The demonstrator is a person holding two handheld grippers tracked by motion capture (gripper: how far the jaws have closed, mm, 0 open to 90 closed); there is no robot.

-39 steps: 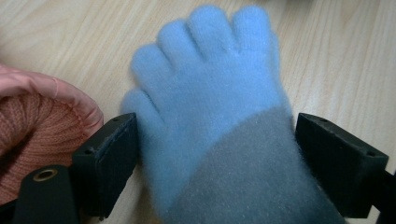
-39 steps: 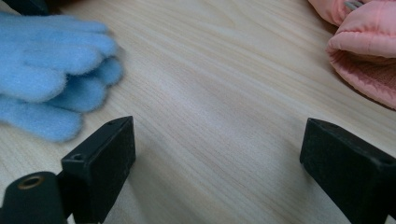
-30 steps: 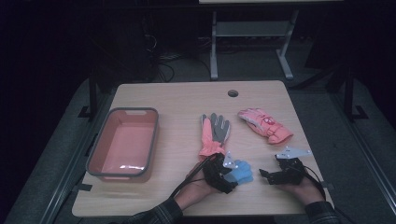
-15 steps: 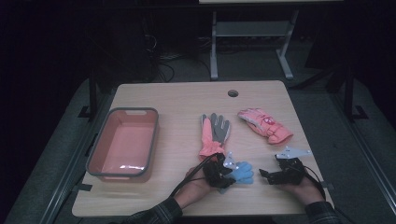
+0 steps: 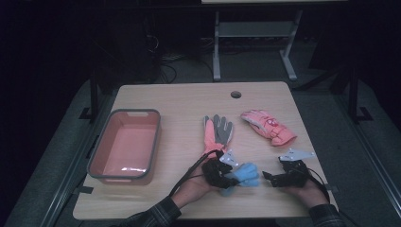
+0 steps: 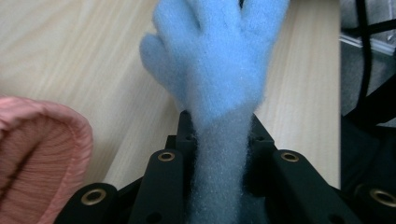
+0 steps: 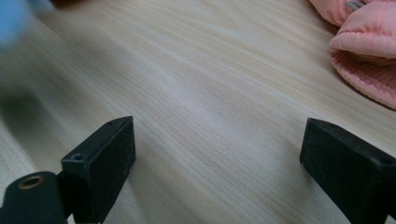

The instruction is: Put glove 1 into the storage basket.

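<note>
The table (image 5: 179,99) and the tray (image 5: 124,144) at nine o'clock are unchanged. Since a second ago the left gripper (image 5: 226,178) has just clamped its jaws on the blue glove (image 6: 212,56), at the near edge around six o'clock: fuzzy, fingers spread, cuff pinched. The right gripper (image 5: 272,178) rests released, at four o'clock.

Dim and underexposed in the high view, surroundings sinking into near black, tabletop (image 5: 189,101) alone catching weak overhead light. Brighter and evenly lit in both gripper views. Blurring at the upper left of the right gripper view, where a blue glove (image 7: 14,16) is smearing out of focus. Showing soft shadows beneath the jaws.
</note>
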